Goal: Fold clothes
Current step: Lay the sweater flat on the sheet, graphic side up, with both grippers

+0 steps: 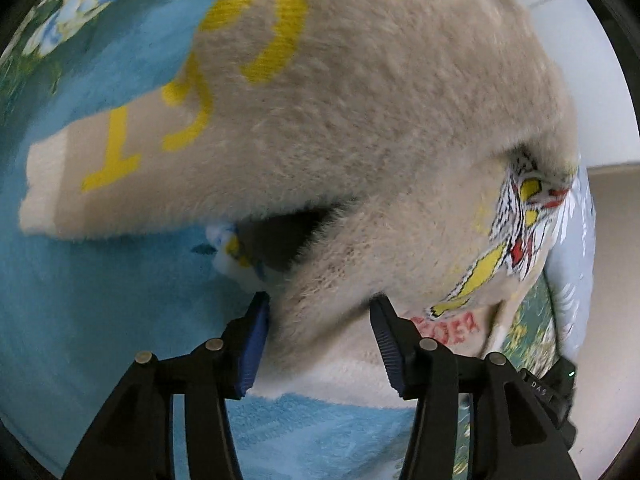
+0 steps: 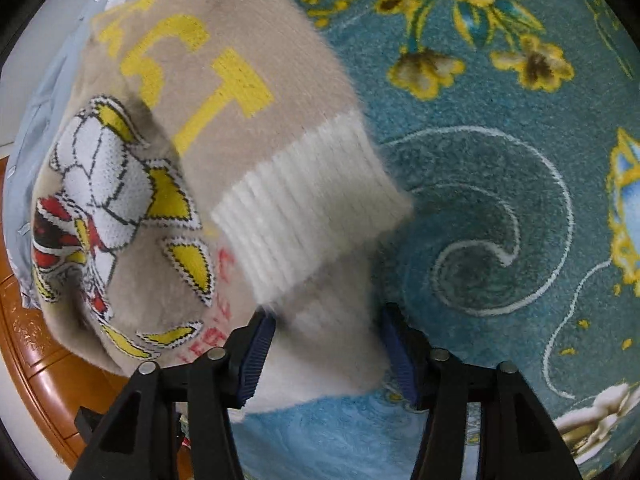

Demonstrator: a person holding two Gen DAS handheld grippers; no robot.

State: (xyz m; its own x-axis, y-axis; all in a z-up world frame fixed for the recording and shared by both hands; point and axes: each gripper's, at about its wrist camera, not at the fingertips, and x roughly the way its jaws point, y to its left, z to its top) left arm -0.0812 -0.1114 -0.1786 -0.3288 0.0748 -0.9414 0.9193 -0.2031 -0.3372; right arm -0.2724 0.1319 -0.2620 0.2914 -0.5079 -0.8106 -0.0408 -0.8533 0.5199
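Note:
A fuzzy beige sweater [image 1: 380, 128] with yellow letters and a white, red and yellow picture fills the left wrist view. Its sleeve with a white cuff [image 1: 44, 184] stretches left over the blue carpet. My left gripper [image 1: 318, 312] is shut on the sweater's hem, fabric bunched between the blue pads. In the right wrist view the same sweater [image 2: 132, 208] hangs lifted, its ribbed white cuff [image 2: 304, 204] folded across the front. My right gripper [image 2: 326, 320] is shut on the sweater's hem as well.
A teal carpet with yellow flowers and white swirls [image 2: 500, 208] lies under the sweater. A pale blue cloth [image 2: 36, 120] lies beyond it. Brown wooden furniture [image 2: 36, 364] stands at the lower left of the right wrist view. A white wall [image 1: 580, 92] is at the right of the left wrist view.

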